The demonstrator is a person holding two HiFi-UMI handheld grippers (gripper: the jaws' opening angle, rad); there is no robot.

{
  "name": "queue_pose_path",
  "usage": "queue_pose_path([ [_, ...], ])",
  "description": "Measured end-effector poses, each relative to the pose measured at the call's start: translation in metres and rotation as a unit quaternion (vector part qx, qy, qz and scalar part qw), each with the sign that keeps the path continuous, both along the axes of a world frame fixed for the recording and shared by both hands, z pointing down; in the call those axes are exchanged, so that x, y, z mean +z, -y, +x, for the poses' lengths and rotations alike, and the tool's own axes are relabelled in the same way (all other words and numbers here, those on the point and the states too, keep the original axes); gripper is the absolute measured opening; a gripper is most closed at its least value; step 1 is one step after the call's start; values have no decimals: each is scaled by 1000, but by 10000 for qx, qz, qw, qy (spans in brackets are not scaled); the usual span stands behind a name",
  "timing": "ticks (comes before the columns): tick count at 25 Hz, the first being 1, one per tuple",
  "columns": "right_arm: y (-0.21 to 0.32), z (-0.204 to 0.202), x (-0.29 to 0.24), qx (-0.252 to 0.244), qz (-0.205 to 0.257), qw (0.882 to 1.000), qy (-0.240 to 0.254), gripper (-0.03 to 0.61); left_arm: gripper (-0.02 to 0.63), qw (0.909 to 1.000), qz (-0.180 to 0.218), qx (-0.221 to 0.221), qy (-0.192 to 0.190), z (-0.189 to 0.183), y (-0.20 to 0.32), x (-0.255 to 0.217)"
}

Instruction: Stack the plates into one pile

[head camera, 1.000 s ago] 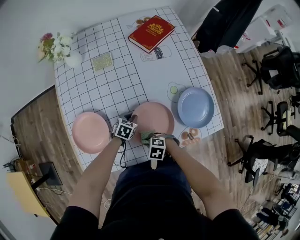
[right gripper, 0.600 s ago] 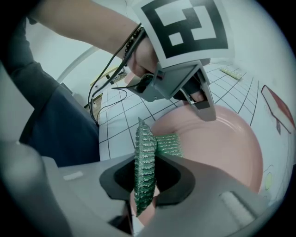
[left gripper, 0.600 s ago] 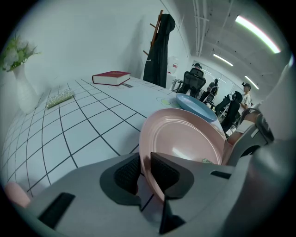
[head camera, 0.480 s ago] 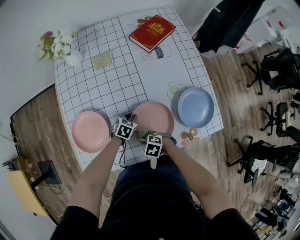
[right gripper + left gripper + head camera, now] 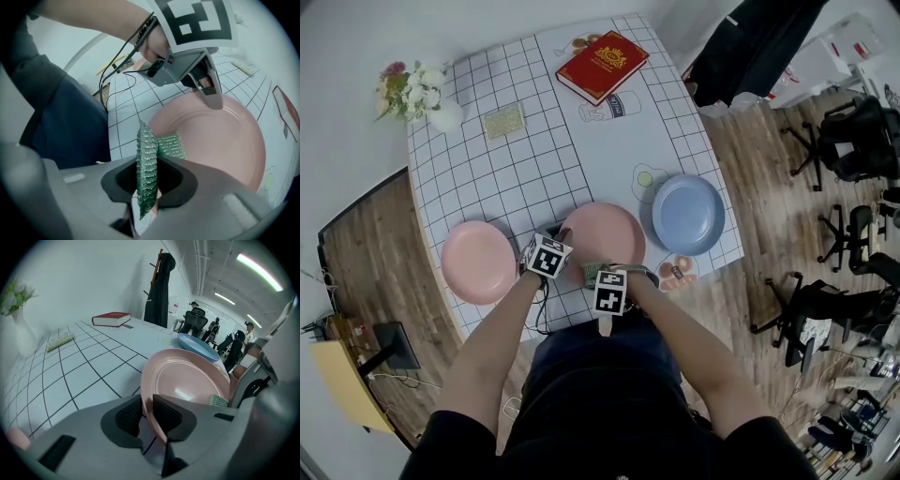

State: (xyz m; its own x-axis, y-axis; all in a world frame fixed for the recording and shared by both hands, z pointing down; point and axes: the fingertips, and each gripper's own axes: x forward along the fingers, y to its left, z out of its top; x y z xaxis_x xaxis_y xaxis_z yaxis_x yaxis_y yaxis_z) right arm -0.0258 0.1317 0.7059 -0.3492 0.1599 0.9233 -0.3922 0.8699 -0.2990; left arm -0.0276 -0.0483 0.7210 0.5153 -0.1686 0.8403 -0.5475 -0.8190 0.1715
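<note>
Left tongs (image 5: 146, 414) are pinching the near-left rim of the middle pink round plate (image 5: 187, 380), with the pads pressing on both faces of the rim. Right tongs (image 5: 149, 180) are clamping a folded green ribbed scouring cloth (image 5: 146, 159), which is standing on edge between the pads. Its free end is lying over the near rim of that same plate. Both tongs are pointing steeply down at the near edge of the white black-gridded surface (image 5: 516, 178), the right ones sitting just beside the left ones and closer to the person. Can't tell whether the pinched plate is lying flat or tipping up at the held edge. Plates are sitting unstacked, three in a row along the near edge. The left pink round plate (image 5: 478, 262) is lying flat near the near-left corner, apart from the middle one, with the left tongs between them. The blue round plate (image 5: 688, 214) is lying flat just right of the middle plate, rims close or touching, can't tell which. The far end of the surface is carrying a red hardcover book (image 5: 602, 66), a white vase of flowers (image 5: 417, 94) at the far-left corner, and a small pale-green rectangular pad (image 5: 504, 122) between them.
</note>
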Motion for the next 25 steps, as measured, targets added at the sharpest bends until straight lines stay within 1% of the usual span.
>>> queue_pose_path([
  [8,-9,31,-2,152,-274,9994,-171,80,67,10000,28,60,32,0,0,0],
  [13,-7,47,-2,379,-308,9987,-172,80,69,10000,45,57,35,0,0,1],
  [20,1,67,-2,400,-182,9983,-383,80,67,10000,10,4,43,-1,0,1],
  [25,1,67,0,366,-119,9984,-425,80,67,10000,13,-30,7,1,1,1],
])
